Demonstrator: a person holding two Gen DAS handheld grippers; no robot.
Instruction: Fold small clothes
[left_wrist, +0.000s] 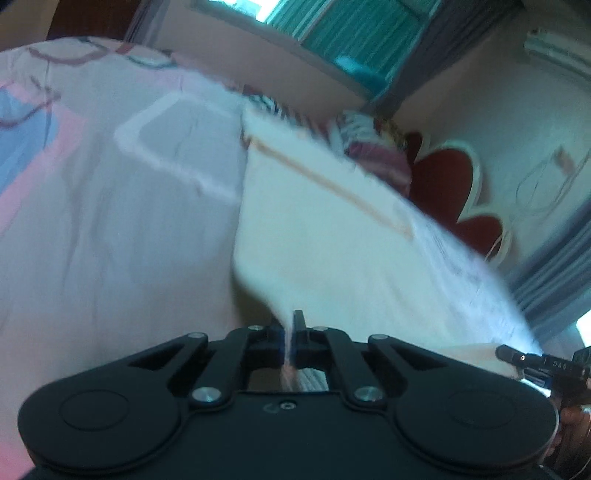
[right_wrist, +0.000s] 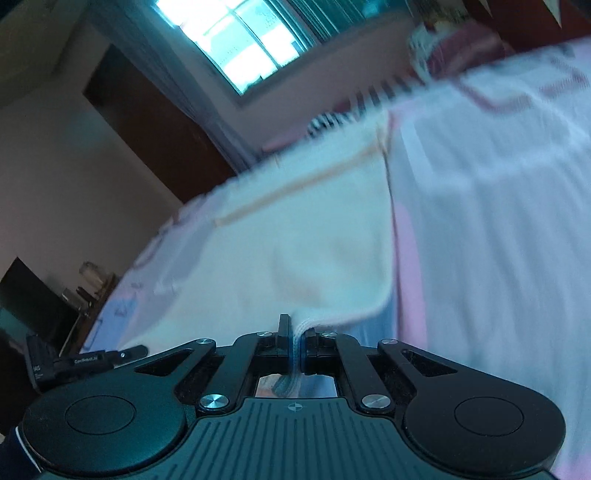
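The left hand-held gripper (left_wrist: 291, 325) is clamped on one corner of the white cloth (left_wrist: 314, 236), which is stretched above the pink patterned bed sheet (left_wrist: 92, 184) across to the right hand-held gripper (right_wrist: 297, 332), whose jaws are clamped on the opposite corner.

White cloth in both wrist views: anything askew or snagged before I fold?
Nothing stands out. The white cloth is pinched at one corner by the left hand-held gripper and at another by the right hand-held gripper, hanging over the pink bedsheet. Blur hides finer detail.
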